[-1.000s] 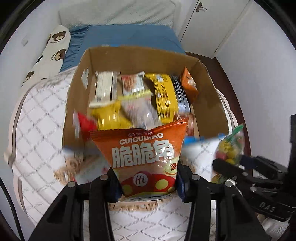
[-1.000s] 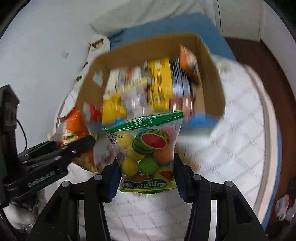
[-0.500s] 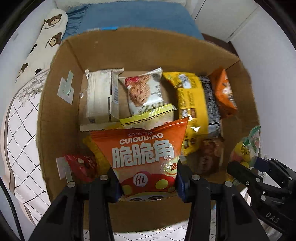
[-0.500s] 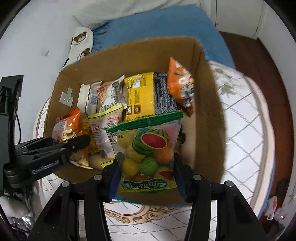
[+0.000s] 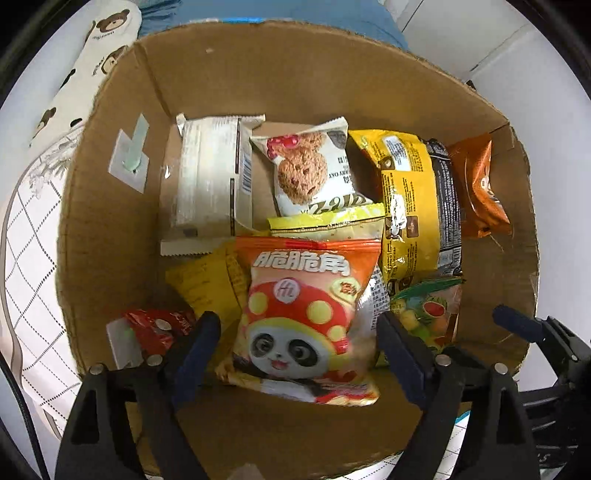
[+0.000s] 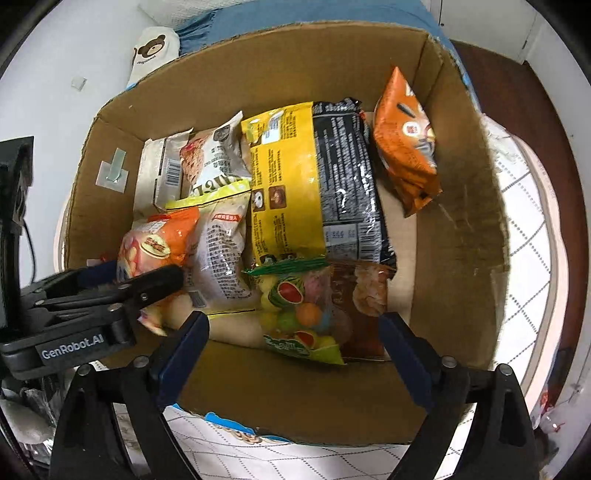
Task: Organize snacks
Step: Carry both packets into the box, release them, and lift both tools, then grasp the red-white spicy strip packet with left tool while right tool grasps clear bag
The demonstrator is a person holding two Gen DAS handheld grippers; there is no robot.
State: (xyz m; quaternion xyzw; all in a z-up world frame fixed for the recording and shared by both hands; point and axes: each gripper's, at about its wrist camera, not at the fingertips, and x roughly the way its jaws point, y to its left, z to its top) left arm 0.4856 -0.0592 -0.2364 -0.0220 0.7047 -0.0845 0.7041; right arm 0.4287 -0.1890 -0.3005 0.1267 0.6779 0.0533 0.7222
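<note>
A cardboard box (image 5: 110, 229) (image 6: 461, 229) holds several snack packs. An orange panda snack bag (image 5: 306, 317) lies inside at the near wall, loose between the fingers of my open left gripper (image 5: 299, 332). A clear bag of fruit-shaped candies (image 6: 303, 314) (image 5: 428, 314) lies inside to its right, loose between the fingers of my open right gripper (image 6: 293, 332). The left gripper shows in the right wrist view (image 6: 110, 291) over the box's left side, the orange bag (image 6: 155, 247) beside it.
The box also holds a white wrapper (image 5: 210, 177), a cookie pack (image 5: 310, 166), a yellow-and-black pack (image 6: 306, 192), an orange pouch (image 6: 406, 144) and a red pack (image 5: 155, 328). It stands on a white checked cloth (image 6: 528, 236). A blue bed (image 5: 258, 11) lies behind.
Both grippers have opened and let go. The orange bag and the candy bag have dropped into the box. Both grippers have moved further over the box.
</note>
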